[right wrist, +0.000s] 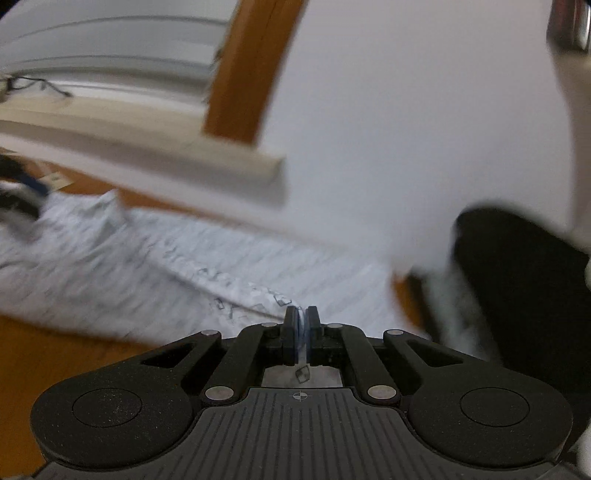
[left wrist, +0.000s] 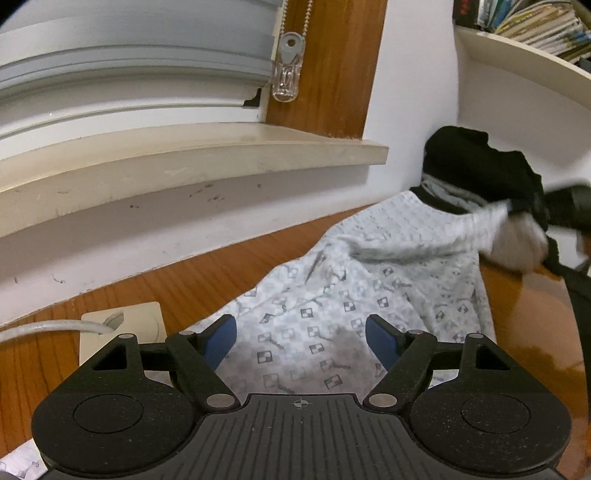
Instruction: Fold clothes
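Observation:
A pale grey garment [left wrist: 332, 317] printed with small checker squares lies spread on the wooden table [left wrist: 207, 273]. My left gripper [left wrist: 301, 341] hovers open just above its near part, blue pads wide apart with nothing between them. In the left wrist view the right gripper [left wrist: 517, 206] appears blurred at the far right, lifting one end of the cloth. The right wrist view shows my right gripper [right wrist: 302, 325] shut on an edge of the garment [right wrist: 147, 273], which stretches away to the left in motion blur.
A heap of black clothing [left wrist: 480, 166] sits at the back right against the white wall. A beige window sill [left wrist: 184, 162] juts over the table. A cable outlet plate [left wrist: 140, 325] with a white cable [left wrist: 48, 328] lies left of the left gripper. A bookshelf [left wrist: 535, 26] hangs at upper right.

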Tool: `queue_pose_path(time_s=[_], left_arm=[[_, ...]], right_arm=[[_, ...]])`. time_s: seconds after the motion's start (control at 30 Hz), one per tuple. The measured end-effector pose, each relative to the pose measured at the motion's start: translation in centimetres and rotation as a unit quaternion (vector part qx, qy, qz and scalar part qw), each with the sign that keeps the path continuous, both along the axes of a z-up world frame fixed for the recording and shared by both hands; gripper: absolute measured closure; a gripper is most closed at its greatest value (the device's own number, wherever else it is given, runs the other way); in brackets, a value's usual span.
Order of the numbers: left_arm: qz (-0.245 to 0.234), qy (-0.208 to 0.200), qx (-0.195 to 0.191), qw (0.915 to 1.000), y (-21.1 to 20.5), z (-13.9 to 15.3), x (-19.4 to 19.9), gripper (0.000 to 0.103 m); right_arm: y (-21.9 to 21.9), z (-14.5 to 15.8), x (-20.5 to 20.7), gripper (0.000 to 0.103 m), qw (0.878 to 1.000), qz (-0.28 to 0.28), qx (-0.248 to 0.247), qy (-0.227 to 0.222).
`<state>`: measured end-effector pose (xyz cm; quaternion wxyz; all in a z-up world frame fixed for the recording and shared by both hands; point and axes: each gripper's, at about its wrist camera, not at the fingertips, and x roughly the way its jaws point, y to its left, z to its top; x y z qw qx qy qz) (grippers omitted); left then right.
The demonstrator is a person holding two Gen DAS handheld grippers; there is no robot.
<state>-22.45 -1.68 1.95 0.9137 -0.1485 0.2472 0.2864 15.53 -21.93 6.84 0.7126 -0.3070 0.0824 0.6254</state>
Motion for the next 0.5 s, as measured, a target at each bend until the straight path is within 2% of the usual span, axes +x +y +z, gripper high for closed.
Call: queue_pose_path(time_s=[0.3, 0.43, 0.5], left_arm=[[-0.001, 0.005, -0.002, 1.0, 0.0, 0.0, 0.1, 0.023], [0.0, 0.005, -0.01, 0.9999, 0.2, -0.1, 0.0, 0.023], [0.001, 0.006, -0.013, 0.9999, 0.2, -0.1, 0.0, 0.023]], right_arm=[[12.7, 3.4, 3.0, 0.098, 0.998, -0.019, -0.021, -0.061], [17.6, 1.8, 4.2, 0.097, 0.995, -0.059, -0.031, -0.077], [18.7, 1.2, 5.6, 0.097, 0.994, -0.082, -0.034, -0.057]])
